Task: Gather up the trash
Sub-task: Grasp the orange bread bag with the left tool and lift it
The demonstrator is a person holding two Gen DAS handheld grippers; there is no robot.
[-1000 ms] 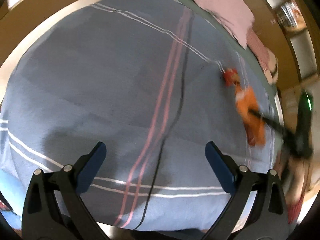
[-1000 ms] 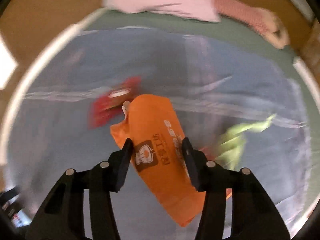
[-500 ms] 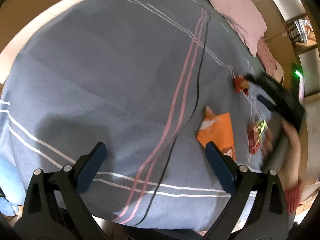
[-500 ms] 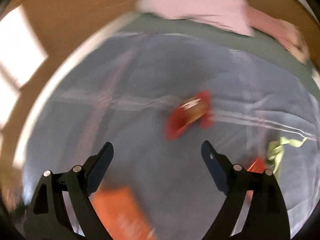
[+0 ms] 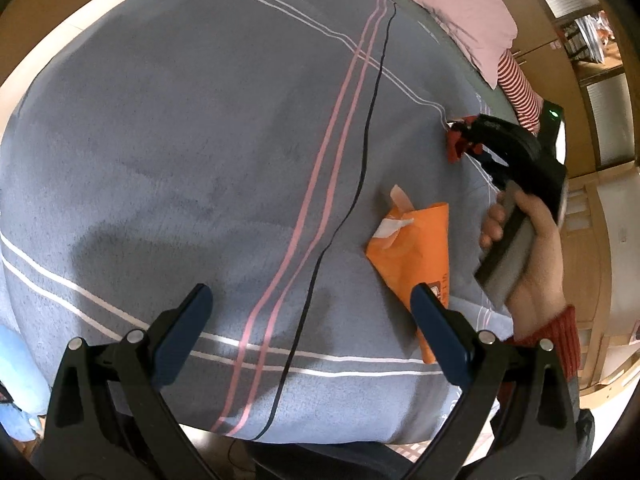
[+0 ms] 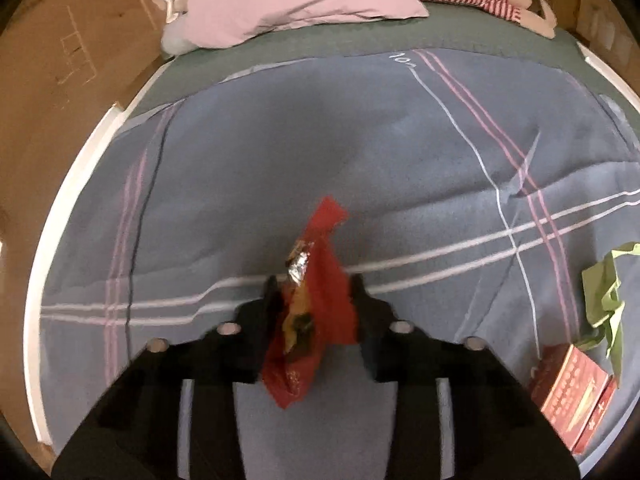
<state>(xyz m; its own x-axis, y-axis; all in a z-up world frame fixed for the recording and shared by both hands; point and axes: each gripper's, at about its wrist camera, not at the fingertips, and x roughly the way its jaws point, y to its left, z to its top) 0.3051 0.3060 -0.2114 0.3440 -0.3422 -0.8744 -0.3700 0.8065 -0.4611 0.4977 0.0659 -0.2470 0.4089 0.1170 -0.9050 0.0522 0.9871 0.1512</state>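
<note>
1. The right gripper [image 6: 314, 292] has its jaws clamped on a red wrapper [image 6: 310, 320], held over the blue blanket [image 6: 360, 152].
2. The left gripper [image 5: 310, 316] hangs with jaws spread wide, gripping nothing.
3. An orange packet [image 5: 416, 248] lies on the blanket near it.

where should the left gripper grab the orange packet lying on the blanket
Judging by its pose, the orange packet lies flat on the blanket, so a flat face gives no bite. Its torn top, with the white flap, is crumpled and stands up a little. Come from above with the open left gripper and pinch that raised end.
</note>
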